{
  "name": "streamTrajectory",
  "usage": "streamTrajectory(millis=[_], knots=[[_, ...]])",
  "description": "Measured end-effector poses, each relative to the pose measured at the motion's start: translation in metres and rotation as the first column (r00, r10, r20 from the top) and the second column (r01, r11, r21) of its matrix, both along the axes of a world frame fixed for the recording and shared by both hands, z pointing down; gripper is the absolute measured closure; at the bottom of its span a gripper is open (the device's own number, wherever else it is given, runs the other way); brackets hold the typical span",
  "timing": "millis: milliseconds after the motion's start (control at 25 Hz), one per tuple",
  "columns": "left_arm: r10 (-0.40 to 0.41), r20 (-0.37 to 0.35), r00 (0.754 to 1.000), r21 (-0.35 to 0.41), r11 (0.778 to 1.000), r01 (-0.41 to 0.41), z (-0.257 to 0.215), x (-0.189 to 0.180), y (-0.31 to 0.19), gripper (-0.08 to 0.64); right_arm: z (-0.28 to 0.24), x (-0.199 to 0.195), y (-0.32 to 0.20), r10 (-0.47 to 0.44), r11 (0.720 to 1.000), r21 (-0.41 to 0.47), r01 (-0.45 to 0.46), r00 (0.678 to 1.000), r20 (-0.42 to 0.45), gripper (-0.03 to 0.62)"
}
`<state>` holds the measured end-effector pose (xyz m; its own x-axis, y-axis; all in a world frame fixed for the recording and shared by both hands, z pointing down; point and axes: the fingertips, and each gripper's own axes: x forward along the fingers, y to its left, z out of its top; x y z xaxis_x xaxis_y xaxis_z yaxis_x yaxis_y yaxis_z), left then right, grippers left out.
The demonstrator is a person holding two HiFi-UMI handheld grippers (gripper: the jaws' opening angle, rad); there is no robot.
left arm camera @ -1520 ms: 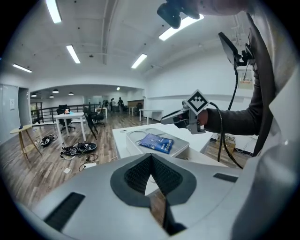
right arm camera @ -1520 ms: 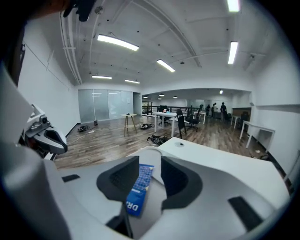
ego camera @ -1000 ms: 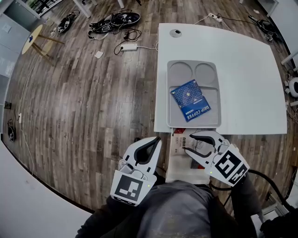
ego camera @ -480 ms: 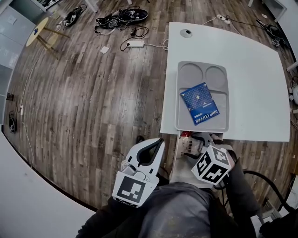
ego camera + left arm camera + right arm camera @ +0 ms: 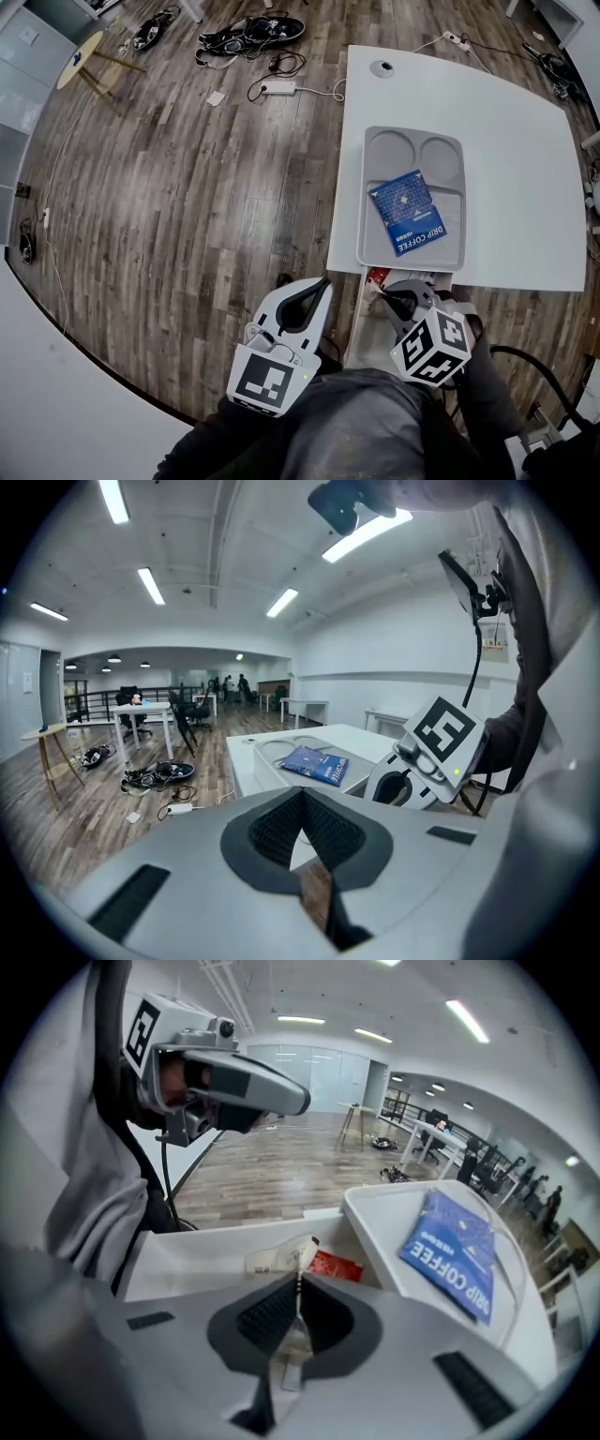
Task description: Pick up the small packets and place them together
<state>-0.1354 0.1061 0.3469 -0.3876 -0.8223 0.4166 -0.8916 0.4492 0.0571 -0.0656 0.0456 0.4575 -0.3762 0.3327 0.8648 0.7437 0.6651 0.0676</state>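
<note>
White packet [image 5: 277,1260] pinched by the right gripper [image 5: 298,1283] in a box [image 5: 360,323] at the table's [image 5: 506,112] near edge.

Pointing steeply down into the box, the right gripper's jaws have just closed and now meet on the packet's thin edge, a grip that suits a flat, limp sachet. A red packet [image 5: 336,1266] lies just beside it, by the wall nearest the table. The left gripper [image 5: 302,797] hangs off to the left over the floor, jaws together and empty, apparently kept clear of the working hand. A grey tray [image 5: 367,187] at the table's near edge holds a blue packet [image 5: 409,212] in its large compartment. That looks like the gathering spot, so a lift and a short carry forward seem to be next.
</note>
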Motion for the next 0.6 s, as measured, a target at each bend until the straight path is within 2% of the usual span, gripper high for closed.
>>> streamTrajectory(millis=[200, 400, 520, 600], knots=[[0.013, 0.009, 1.000, 0.002, 1.000, -0.013, -0.002, 0.005, -0.006, 0.572, -0.022, 0.011, -0.001, 0.023, 0.999, -0.025, -0.022, 0.999, 0.042, 0.577], [0.031, 0.022, 0.999, 0.007, 0.999, -0.031, -0.003, 0.012, -0.010, 0.572, -0.056, 0.013, -0.001, 0.057, 0.992, -0.114, -0.046, 0.994, 0.097, 0.577], [0.034, 0.026, 0.999, 0.014, 0.999, -0.035, -0.008, 0.014, -0.011, 0.572, -0.084, -0.001, -0.015, 0.102, 0.985, -0.151, -0.078, 0.982, 0.157, 0.577], [0.036, 0.029, 0.999, 0.015, 0.999, -0.036, -0.011, 0.014, -0.011, 0.572, -0.101, -0.019, -0.037, 0.145, 0.984, -0.133, -0.119, 0.967, 0.211, 0.577]])
